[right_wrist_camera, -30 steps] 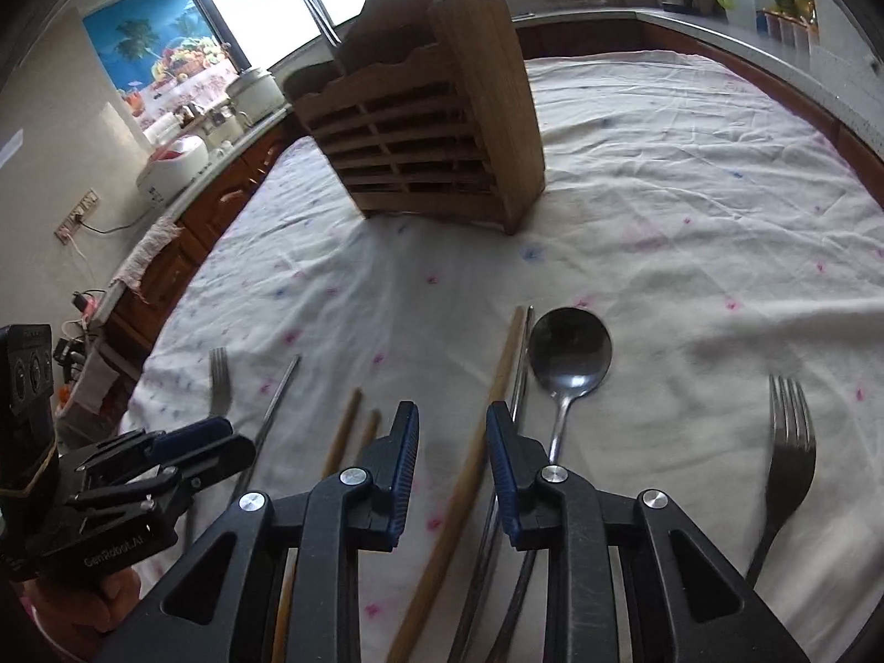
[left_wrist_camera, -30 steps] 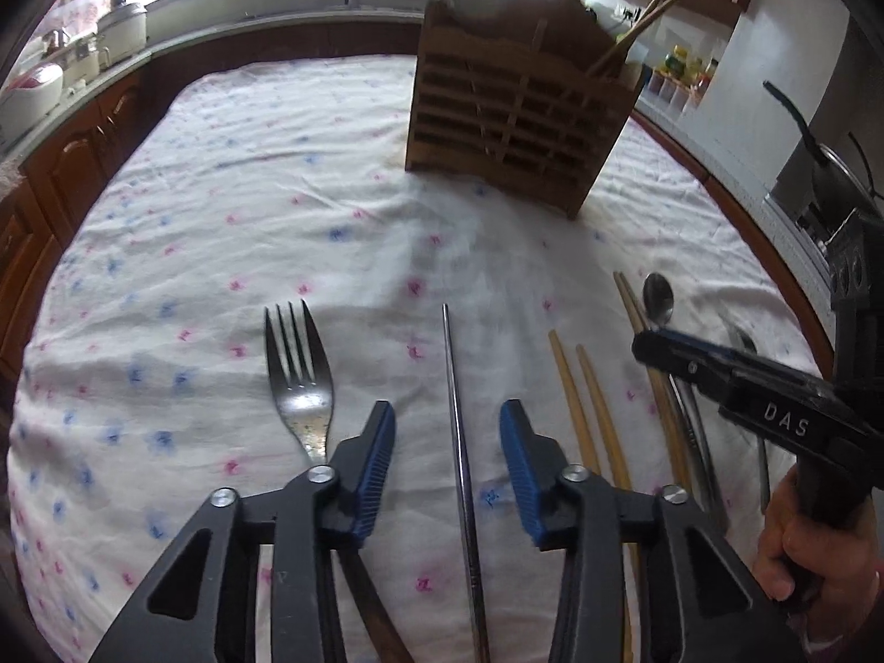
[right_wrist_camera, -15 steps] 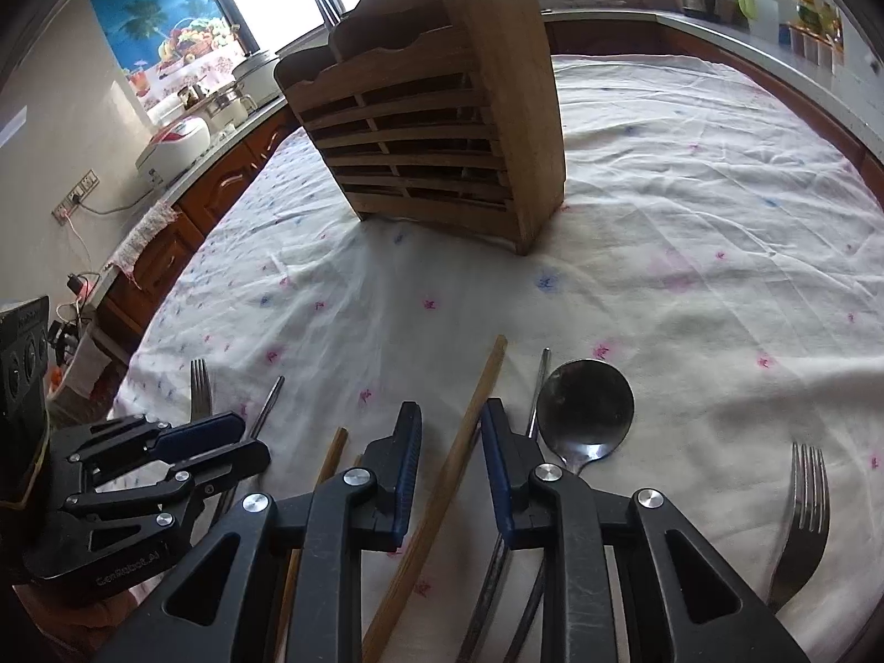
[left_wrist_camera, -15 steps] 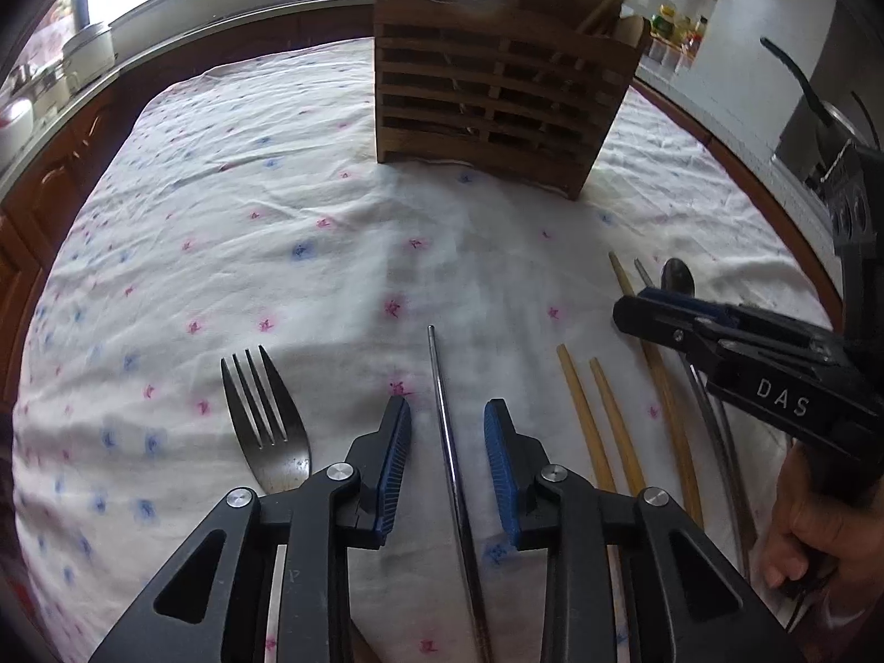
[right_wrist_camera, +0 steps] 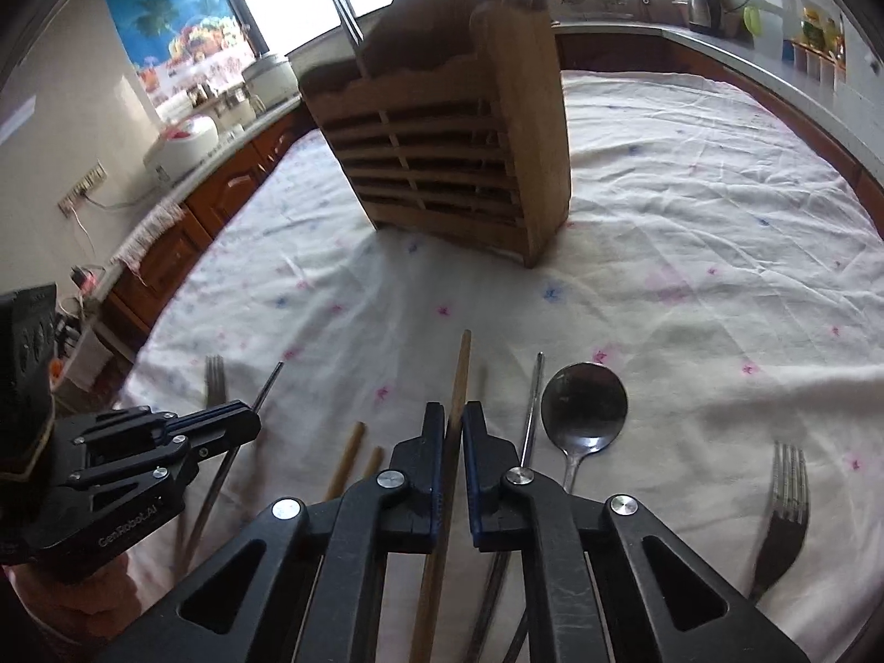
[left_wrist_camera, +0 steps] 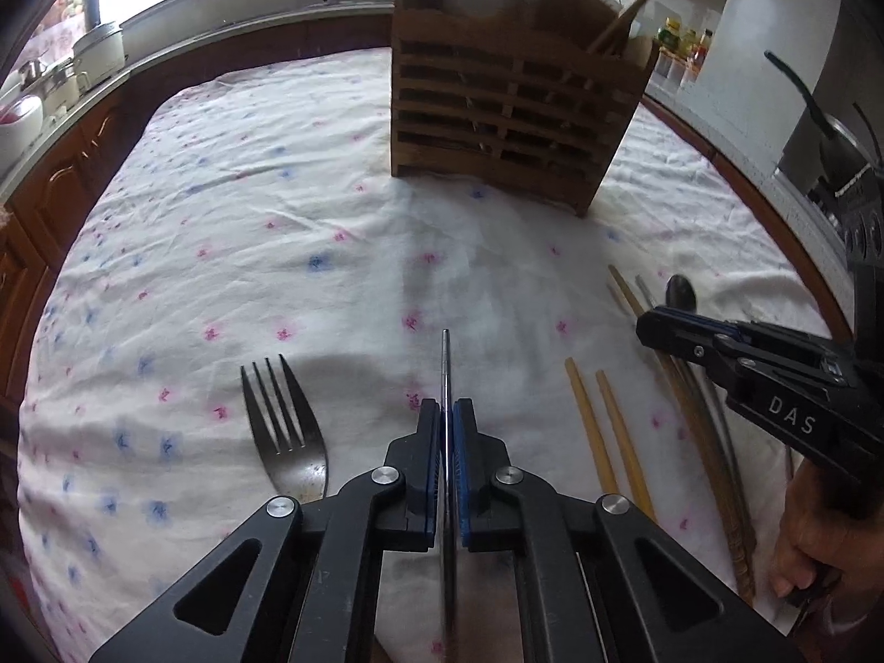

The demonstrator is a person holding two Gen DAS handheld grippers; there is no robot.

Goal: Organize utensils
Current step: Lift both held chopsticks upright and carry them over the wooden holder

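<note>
My left gripper has its jaws closing tight on a thin metal chopstick that lies on the flowered tablecloth. A fork lies just to its left and two pale wooden chopsticks to its right. My right gripper has its jaws closing onto a long brown wooden chopstick, pads pressing its sides. Beside it lie another metal chopstick, a spoon and a second fork. The slatted wooden utensil holder stands upright beyond, with several utensils in it.
Kitchen counters with wooden cabinets ring the table. A rice cooker sits on the counter at the left, a dark pan at the right. A hand holds the right gripper's handle.
Both grippers have shut: the left on the metal chopstick, the right on the brown wooden chopstick. Both views have drawn slightly closer to the utensil holder.
</note>
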